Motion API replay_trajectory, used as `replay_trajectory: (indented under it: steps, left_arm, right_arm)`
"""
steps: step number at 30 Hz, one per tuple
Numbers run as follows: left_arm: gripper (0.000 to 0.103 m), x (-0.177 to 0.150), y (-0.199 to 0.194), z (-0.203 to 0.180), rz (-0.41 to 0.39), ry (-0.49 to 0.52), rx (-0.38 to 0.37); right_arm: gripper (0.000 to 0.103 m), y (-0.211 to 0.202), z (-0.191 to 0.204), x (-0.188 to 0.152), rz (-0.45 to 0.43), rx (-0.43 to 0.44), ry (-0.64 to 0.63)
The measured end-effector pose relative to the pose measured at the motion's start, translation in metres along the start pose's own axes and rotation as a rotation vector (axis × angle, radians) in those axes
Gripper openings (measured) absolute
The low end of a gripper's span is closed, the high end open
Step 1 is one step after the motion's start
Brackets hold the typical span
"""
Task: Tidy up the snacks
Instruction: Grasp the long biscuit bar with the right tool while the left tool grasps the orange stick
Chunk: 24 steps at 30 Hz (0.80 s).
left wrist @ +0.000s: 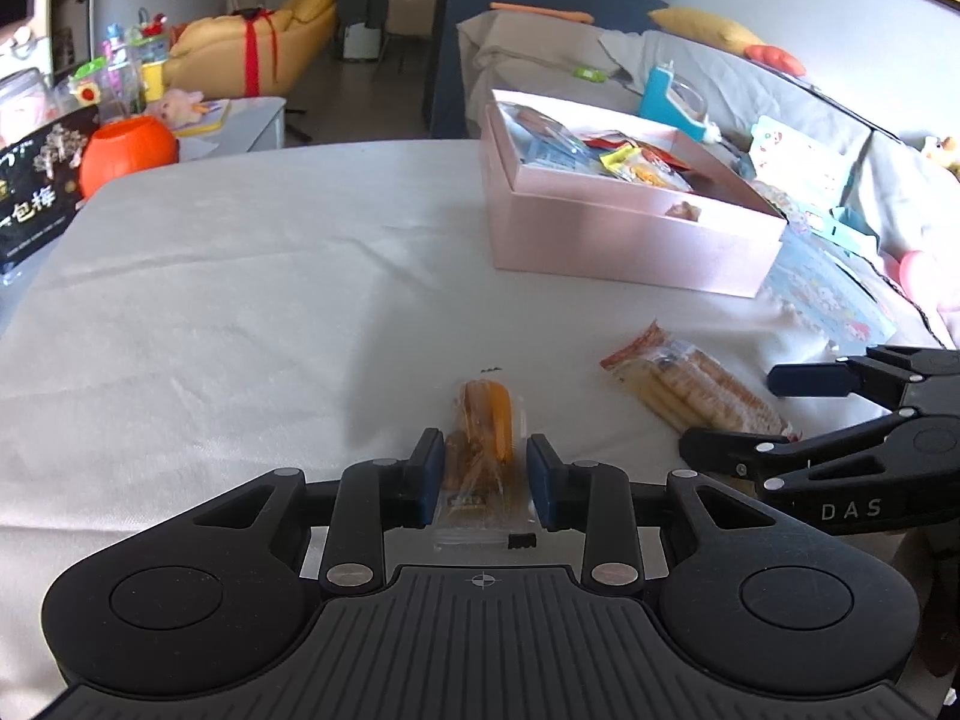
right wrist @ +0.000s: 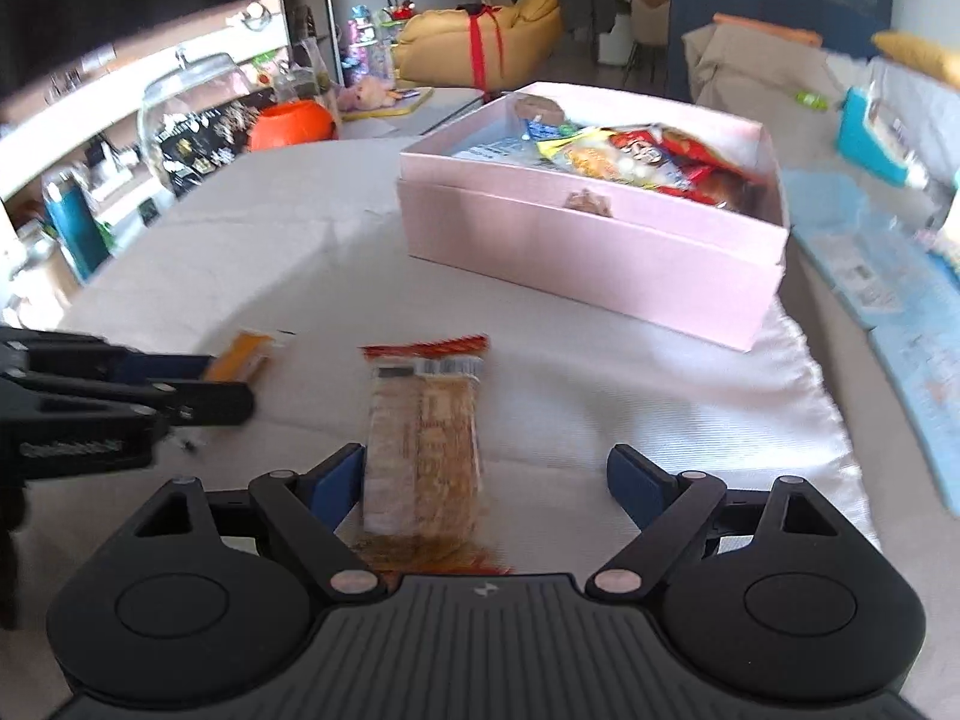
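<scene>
1. The left gripper [left wrist: 485,471] sits low over the near edge of the table [left wrist: 240,276], which is covered with a white cloth. Its 2 blue pads are drawn in against the sides of a small clear-wrapped orange snack [left wrist: 483,420], so the jaws are closed on it. The far end of the packet lies on the cloth ahead of the fingertips.

2. The right gripper [right wrist: 485,483] has its jaws spread wide. A long cracker packet [right wrist: 423,438] with red crimped ends lies lengthwise between them, its left side against the left pad, while the right pad stands well apart from it. It is gripping nothing.

3. In the left wrist view the cracker packet [left wrist: 696,387] lies to the right of the orange snack, near the table's near edge, with the right gripper's [left wrist: 756,414] fingers just beside it.

4. In the right wrist view the left gripper [right wrist: 228,384] enters from the left with the orange snack [right wrist: 243,354] at its tips.

5. A pink box [left wrist: 630,240] stands open toward the far right corner of the table, with several wrapped snacks inside.

6. Beyond the far left corner stand an orange pumpkin-shaped tub [left wrist: 127,153] and a black printed bag [left wrist: 36,186].

7. The right wrist view is somewhat blurred.
</scene>
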State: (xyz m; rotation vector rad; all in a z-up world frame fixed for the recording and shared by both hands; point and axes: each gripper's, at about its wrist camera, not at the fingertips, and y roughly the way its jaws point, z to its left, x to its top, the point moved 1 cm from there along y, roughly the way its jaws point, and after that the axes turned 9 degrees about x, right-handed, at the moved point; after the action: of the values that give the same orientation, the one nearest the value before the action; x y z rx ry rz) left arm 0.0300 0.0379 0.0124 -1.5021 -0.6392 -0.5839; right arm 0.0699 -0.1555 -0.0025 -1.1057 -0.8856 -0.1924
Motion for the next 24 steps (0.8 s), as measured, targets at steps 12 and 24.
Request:
replay_trajectory:
  steps: [12,24]
  left_arm:
    - [0.035,0.001,0.002,0.002,-0.003,-0.014,-0.006]
    - [0.035,0.000,0.002,0.008,-0.011,-0.028,-0.029]
  right_arm:
    - [0.091,0.001,-0.011,-0.002,-0.014,-0.035,0.009]
    - [0.035,-0.014,0.010,0.008,-0.013,0.090,-0.024]
